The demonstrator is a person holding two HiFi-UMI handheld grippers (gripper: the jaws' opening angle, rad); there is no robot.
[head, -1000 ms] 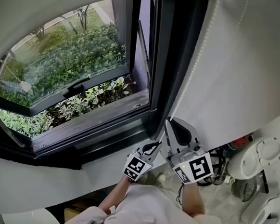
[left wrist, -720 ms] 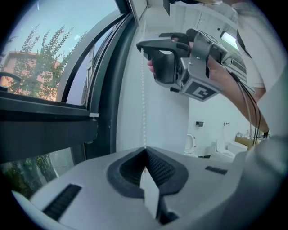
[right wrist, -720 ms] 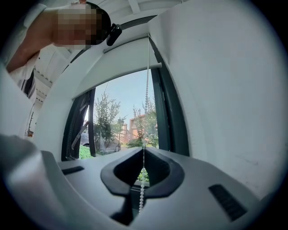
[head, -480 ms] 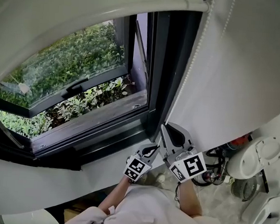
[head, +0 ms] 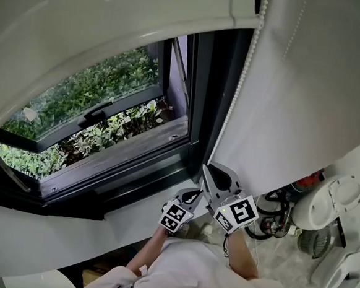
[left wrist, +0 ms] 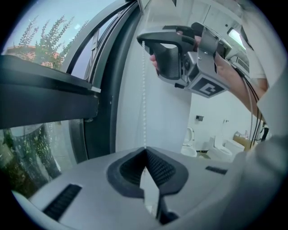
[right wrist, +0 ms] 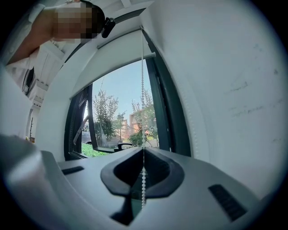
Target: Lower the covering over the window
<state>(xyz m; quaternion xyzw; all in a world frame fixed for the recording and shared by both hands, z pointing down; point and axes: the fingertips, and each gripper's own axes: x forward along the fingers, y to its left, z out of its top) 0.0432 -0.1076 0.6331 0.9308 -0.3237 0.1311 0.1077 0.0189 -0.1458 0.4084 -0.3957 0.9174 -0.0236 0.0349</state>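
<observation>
**Two grips on one upright chain, right above left**

The bead chain point(head: 236, 95) hangs just to the right of the window frame point(head: 203, 98). Its long axis runs up and down, from the top of the frame to the level of the frame's lower corner.

The right hand-held gripper point(head: 206, 168) is closed on the chain, and beads show between its pads in its own view. The left hand-held gripper point(head: 196, 192) is closed too, with the chain running into its pinched tips. It sits just below the right one and slightly toward the frame. Both grips are therefore close together on the same strand, the right nearer the top of the frame and the left nearer the bottom.

The roller blind point(head: 94, 46) covers the upper part of the frame's opening. Its bottom edge crosses the window point(head: 97, 96) about midway, and greenery shows through the glass beneath (the job looks roughly half done).

As I judge it, further lowering depends on pulling along the chain's own line, straight down beside the frame. Both hands are already low by the frame's bottom corner, so the right one, being uppermost, seems better placed to reach up for a fresh hold.
</observation>
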